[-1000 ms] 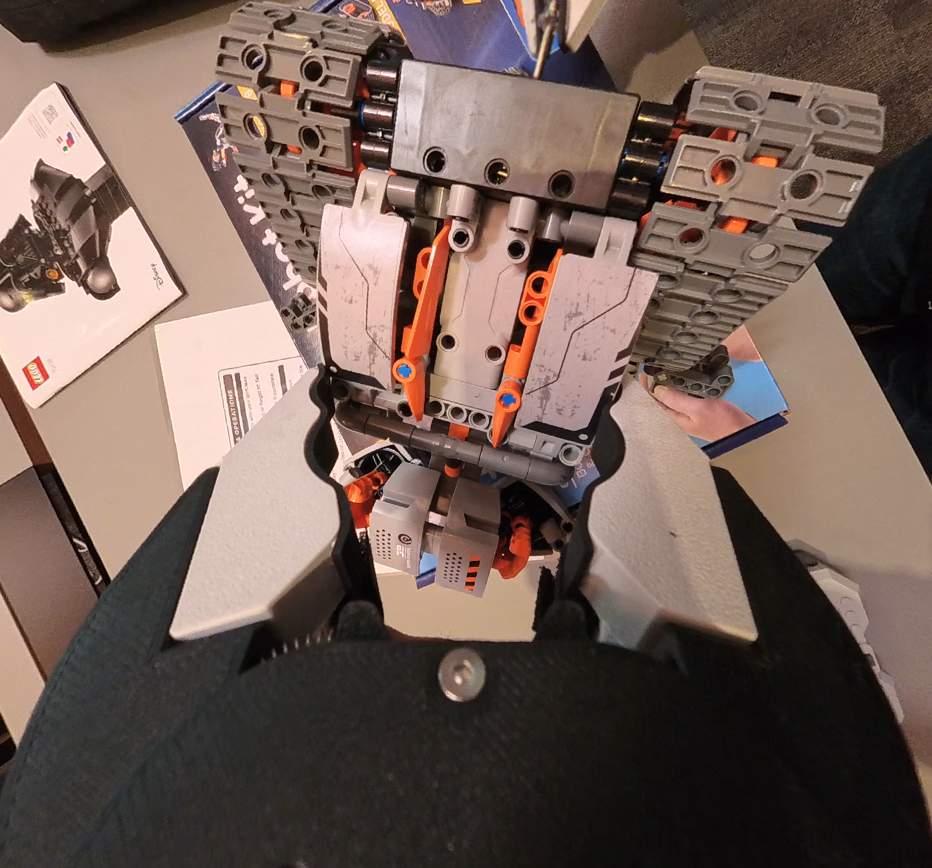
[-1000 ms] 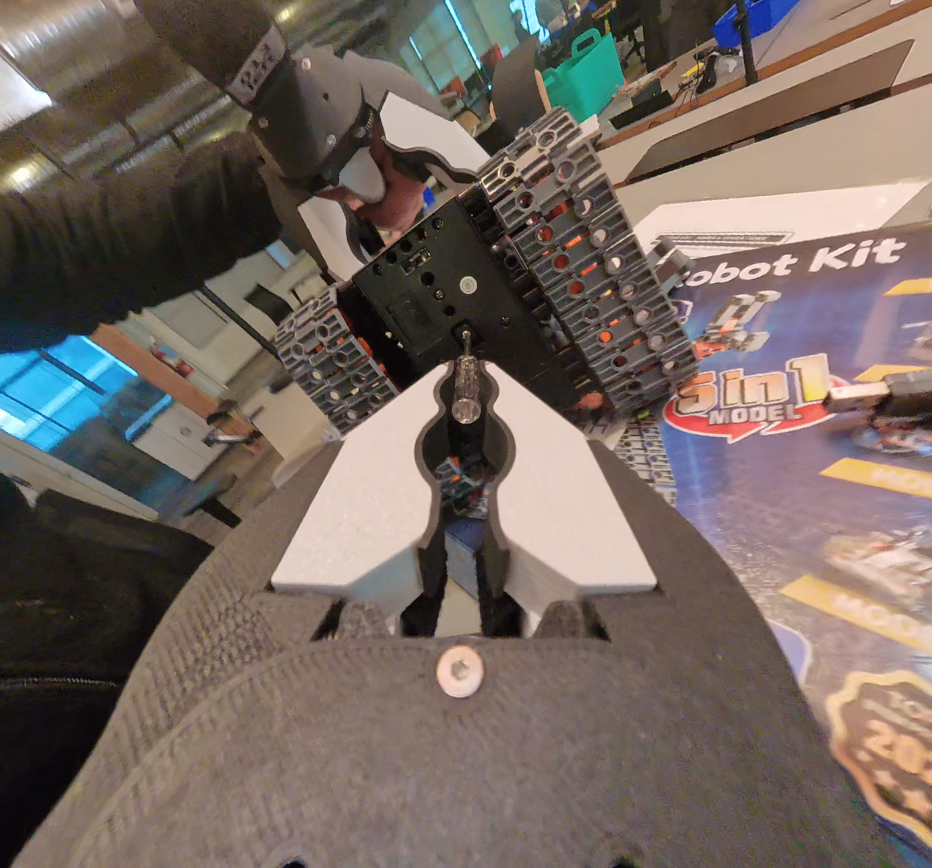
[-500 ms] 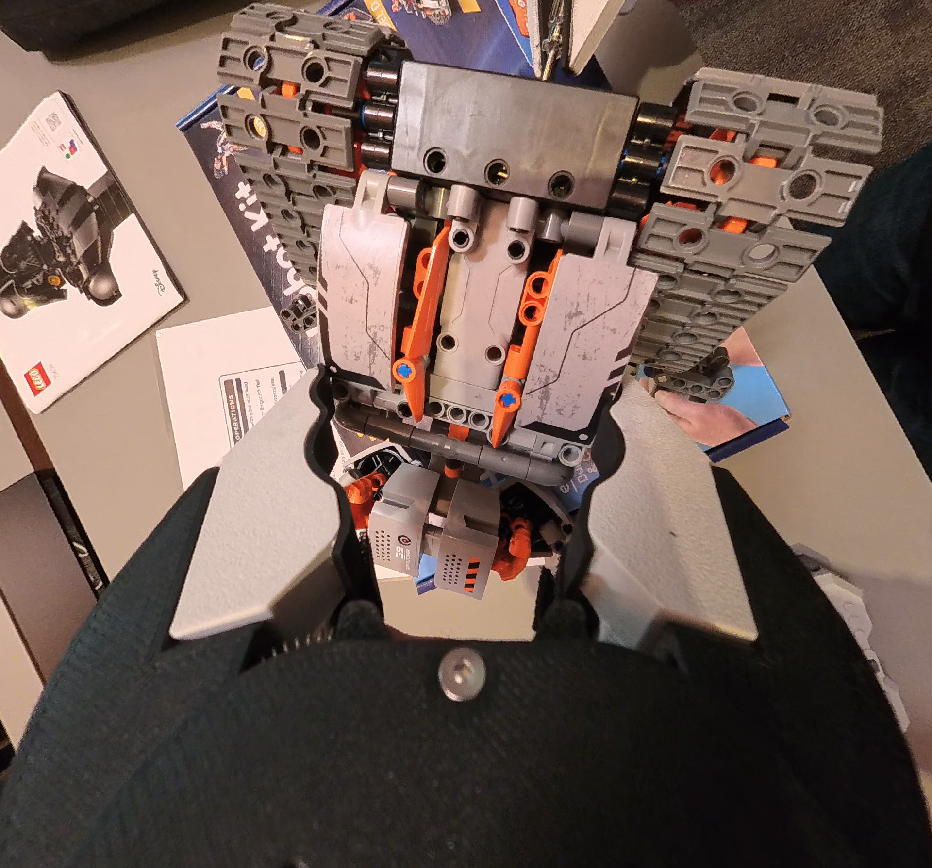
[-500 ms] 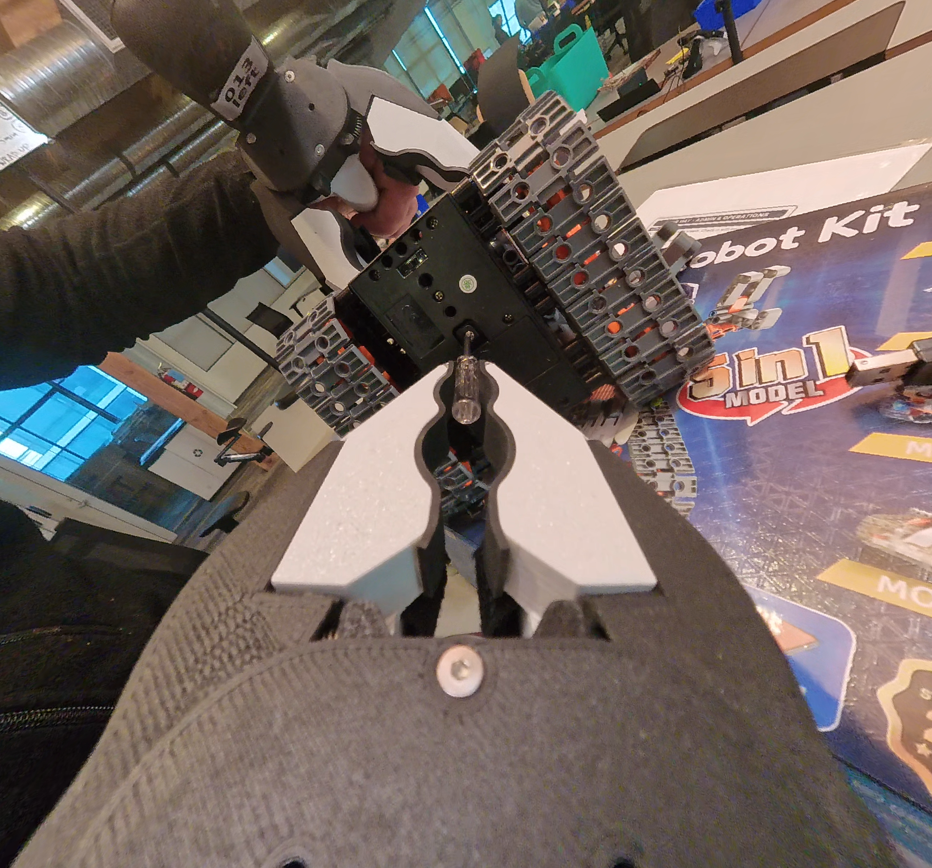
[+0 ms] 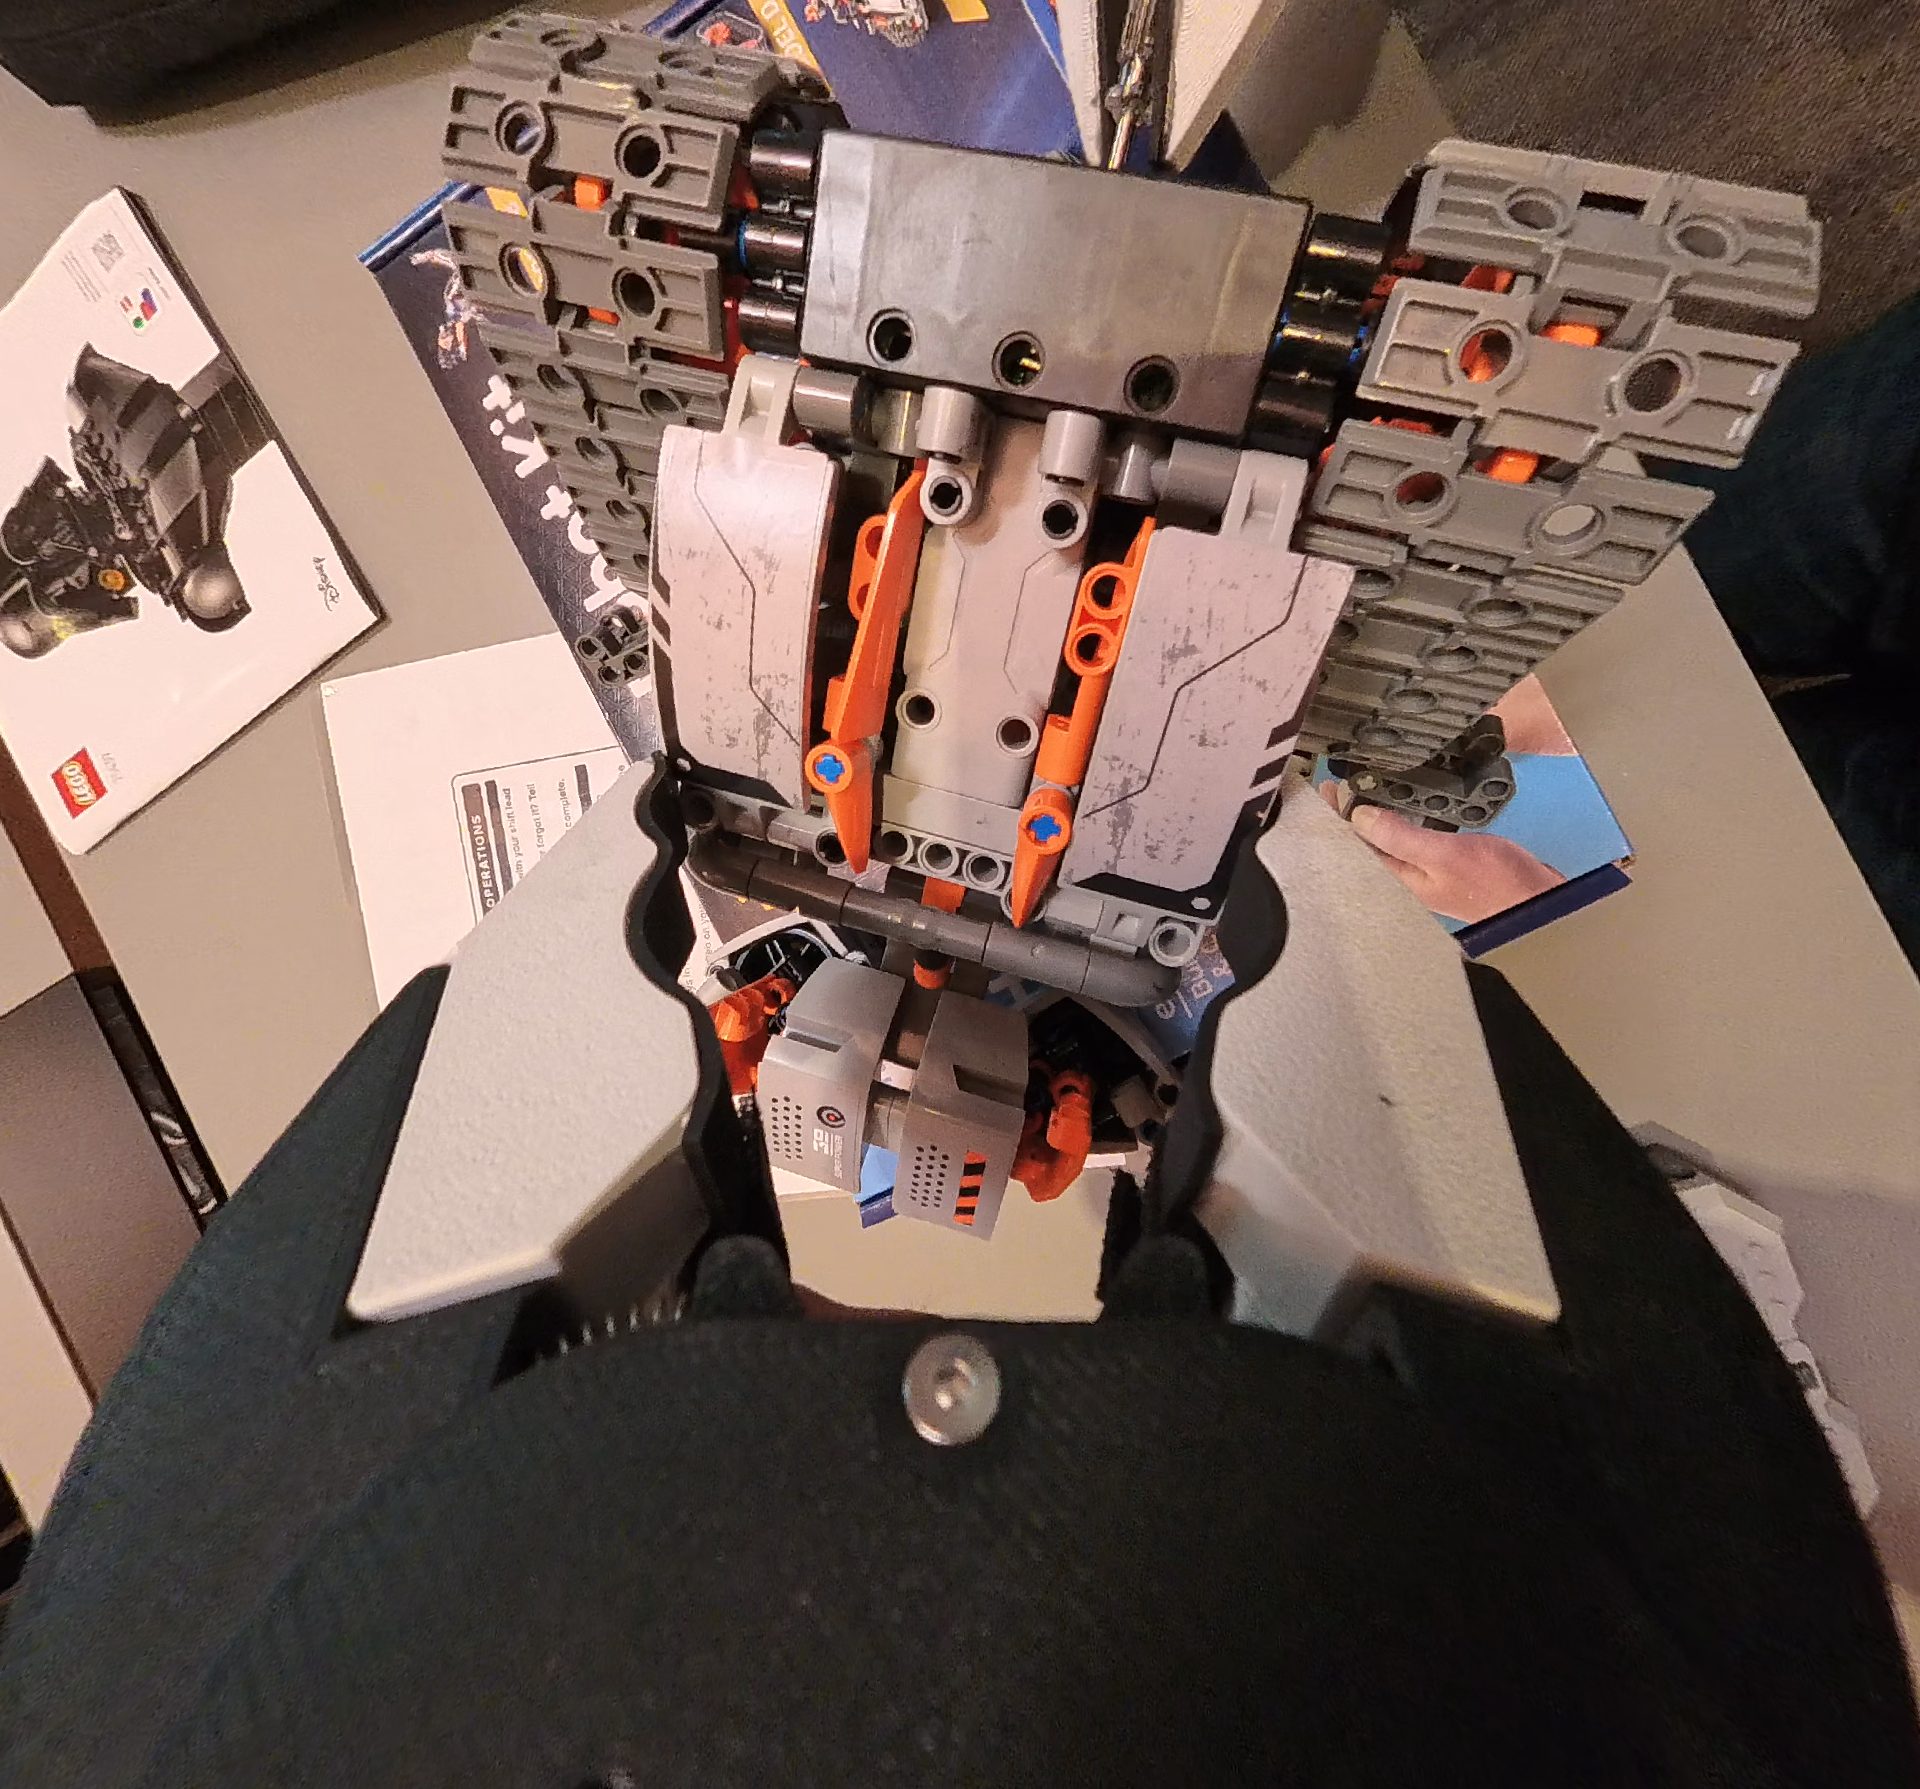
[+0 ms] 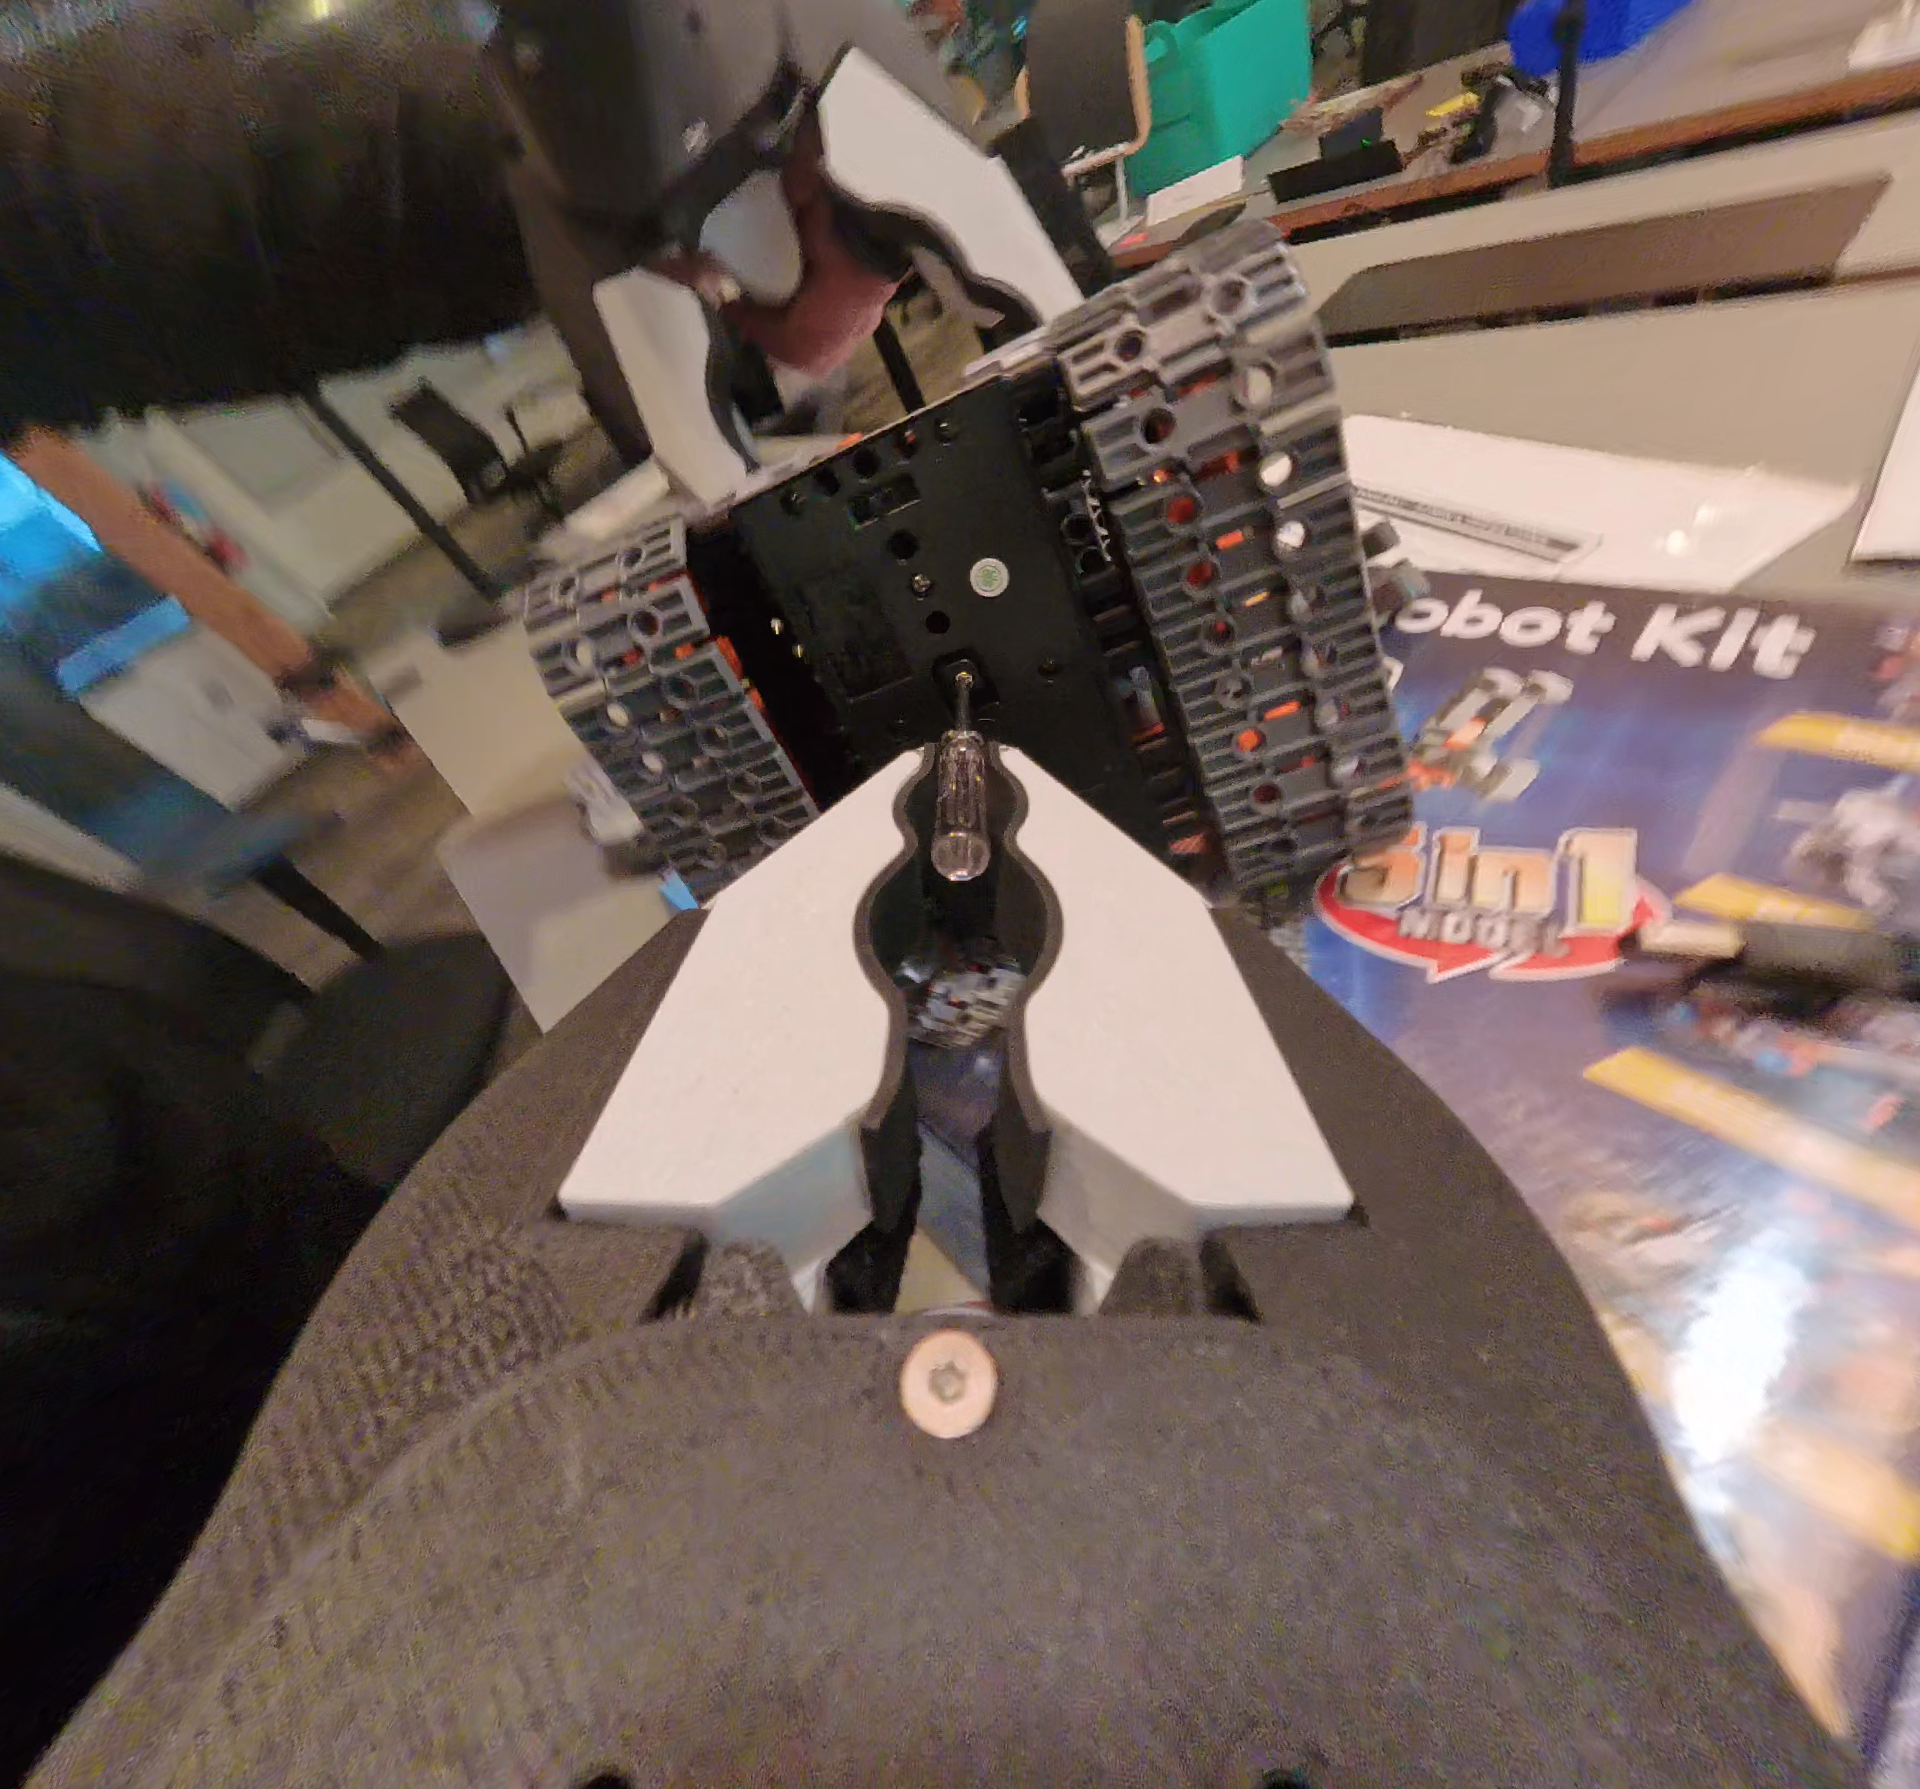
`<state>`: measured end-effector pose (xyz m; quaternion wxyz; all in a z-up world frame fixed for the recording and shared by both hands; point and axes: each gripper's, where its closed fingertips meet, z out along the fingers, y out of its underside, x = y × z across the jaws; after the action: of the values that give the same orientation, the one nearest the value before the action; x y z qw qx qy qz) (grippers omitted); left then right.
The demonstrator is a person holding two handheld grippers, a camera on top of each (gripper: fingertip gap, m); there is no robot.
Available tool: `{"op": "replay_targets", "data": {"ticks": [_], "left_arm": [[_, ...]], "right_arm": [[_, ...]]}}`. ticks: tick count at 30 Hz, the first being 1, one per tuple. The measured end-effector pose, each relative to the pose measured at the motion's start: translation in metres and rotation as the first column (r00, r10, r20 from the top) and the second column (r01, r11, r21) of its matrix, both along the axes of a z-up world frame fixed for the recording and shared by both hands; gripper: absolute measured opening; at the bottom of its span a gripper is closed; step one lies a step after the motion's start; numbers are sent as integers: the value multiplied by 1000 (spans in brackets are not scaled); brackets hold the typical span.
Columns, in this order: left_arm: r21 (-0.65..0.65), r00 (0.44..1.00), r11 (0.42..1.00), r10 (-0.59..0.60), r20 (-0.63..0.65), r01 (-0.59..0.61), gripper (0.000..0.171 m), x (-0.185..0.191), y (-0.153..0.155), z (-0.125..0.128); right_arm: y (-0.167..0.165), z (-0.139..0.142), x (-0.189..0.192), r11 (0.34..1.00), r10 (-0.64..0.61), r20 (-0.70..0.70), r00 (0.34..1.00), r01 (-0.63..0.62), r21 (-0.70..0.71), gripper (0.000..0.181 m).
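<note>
Our left hand-held gripper [image 5: 951,866] clamps the grey-and-orange brick-built tracked robot model [image 5: 997,596] by its lower body, lifted above the grey table [image 5: 260,389] and the blue kit box [image 6: 1662,908]. Our right hand-held gripper [image 6: 961,783] is closed on a small clear-handled screwdriver [image 6: 956,804], its long axis running straight forward between the fingers, tip pointing into a recessed hole in the model's black battery block [image 6: 904,596]. Compared with a second ago, the model has swung so its black face squares up to the screwdriver, and the tip remains seated in the hole. A white instruction booklet [image 5: 135,513] and a printed sheet [image 5: 457,783] lie nearby.
</note>
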<state>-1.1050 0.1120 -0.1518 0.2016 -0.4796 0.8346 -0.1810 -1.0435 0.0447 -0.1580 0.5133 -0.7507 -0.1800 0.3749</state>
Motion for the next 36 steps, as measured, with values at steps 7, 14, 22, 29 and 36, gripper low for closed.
{"op": "replay_targets", "data": {"ticks": [7,14,22,29,36], "left_arm": [[-4,1000,1000,-1,0,1,102,-10,-10,-14],[0,1000,1000,-26,-11,26,102,-11,-15,-14],[-17,1000,1000,8,16,-8,102,-9,-11,-14],[23,999,999,43,-7,-43,113,-10,0,-15],[106,995,990,96,-19,-93,114,-22,16,13]], "right_arm": [[4,-4,3,902,71,583,809,-302,310,4],[33,-13,18,622,-351,915,200,-681,387,5],[22,-17,31,796,-188,926,328,-501,340,5],[-9,-22,39,963,5,653,757,-180,201,5],[-44,-15,46,997,8,270,963,-27,69,5]]}}
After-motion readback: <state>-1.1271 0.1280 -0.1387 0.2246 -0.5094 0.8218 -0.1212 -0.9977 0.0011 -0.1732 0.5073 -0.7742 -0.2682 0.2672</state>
